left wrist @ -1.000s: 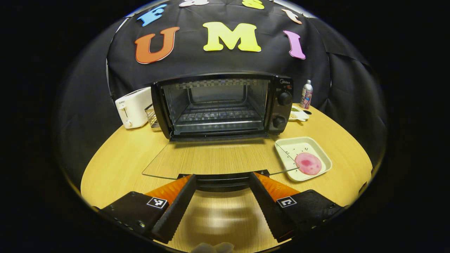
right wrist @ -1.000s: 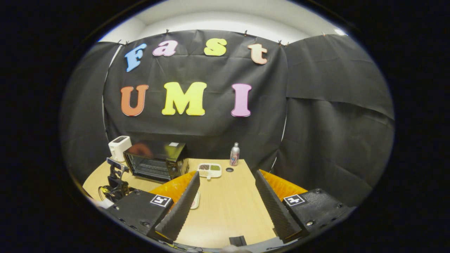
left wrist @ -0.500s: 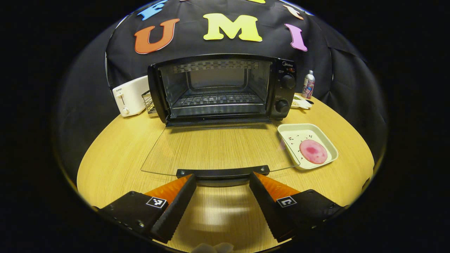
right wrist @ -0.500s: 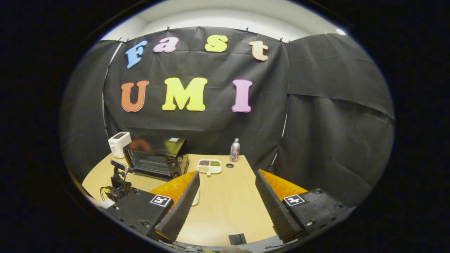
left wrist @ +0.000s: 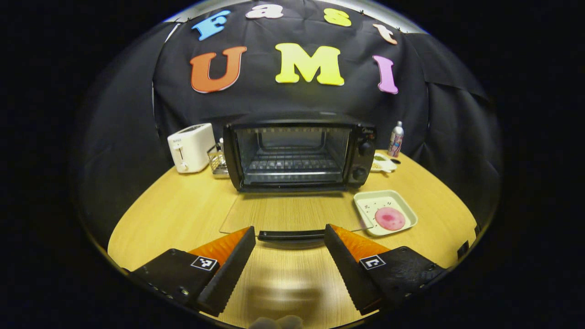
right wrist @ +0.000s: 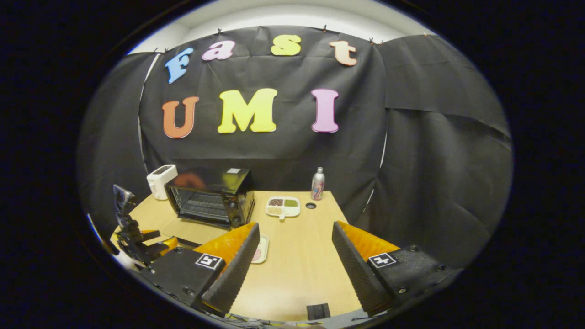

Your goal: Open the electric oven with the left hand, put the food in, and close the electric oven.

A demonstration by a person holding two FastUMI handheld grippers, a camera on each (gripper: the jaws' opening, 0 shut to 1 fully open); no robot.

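Straight ahead of the left gripper, the oven is standing with its glass door lying flat open, the handle just beyond the spread, empty fingers. Right of them, pink food is sitting on a plate. The right gripper is hovering open over the table.

Your left gripper is level and low, its two fingers spread wide apart with nothing between them. Your right gripper is raised higher, tilted downward, its fingers likewise spread wide and holding nothing. From the right gripper view, your left gripper sits far to the left, well apart.
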